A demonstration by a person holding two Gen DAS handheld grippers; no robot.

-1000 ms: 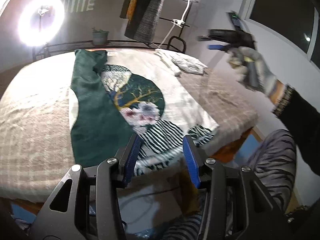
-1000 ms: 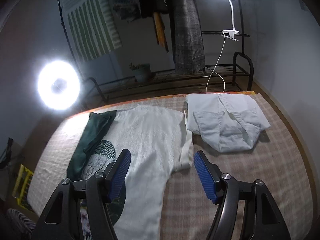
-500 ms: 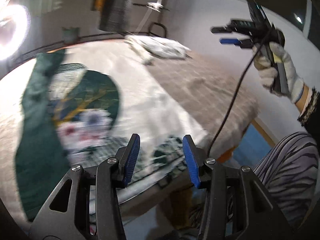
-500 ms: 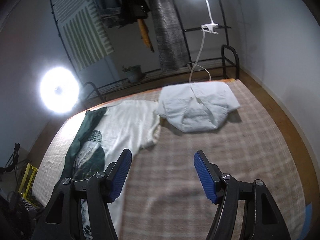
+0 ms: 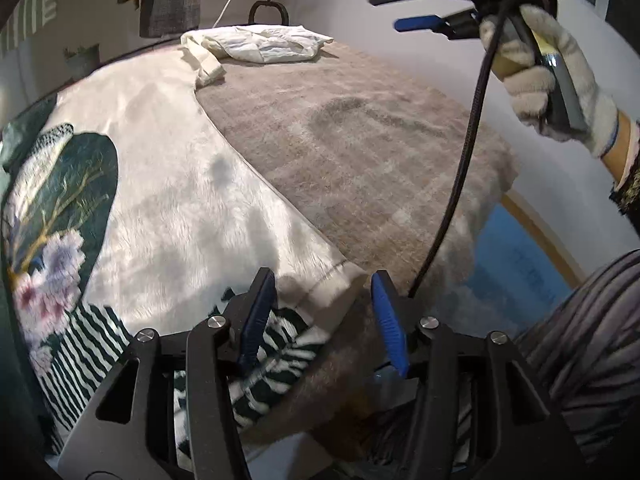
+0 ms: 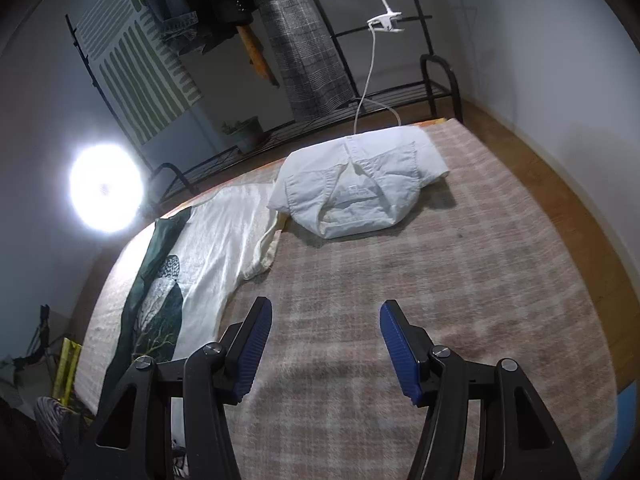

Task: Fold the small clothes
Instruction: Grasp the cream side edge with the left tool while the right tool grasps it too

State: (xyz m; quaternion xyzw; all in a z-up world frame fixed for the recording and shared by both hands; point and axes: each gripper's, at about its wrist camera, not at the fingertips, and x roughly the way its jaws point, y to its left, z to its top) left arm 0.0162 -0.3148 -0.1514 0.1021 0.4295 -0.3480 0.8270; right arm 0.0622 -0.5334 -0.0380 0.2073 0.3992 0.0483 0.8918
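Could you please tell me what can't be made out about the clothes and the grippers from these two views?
- T-shirt: its left part is cut off by the left wrist view's edge; its near hem is hidden behind the left gripper.
- Folded white garment: its type can't be told; its underside is hidden.
- Right gripper: its height above the blanket is unclear.

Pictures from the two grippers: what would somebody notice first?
The big white shirt with a dark green tree-and-flower print, spread flat on the left of the checked blanket. Then the folded white clothes at the blanket's far end, and the bright round lamp glowing at the left.
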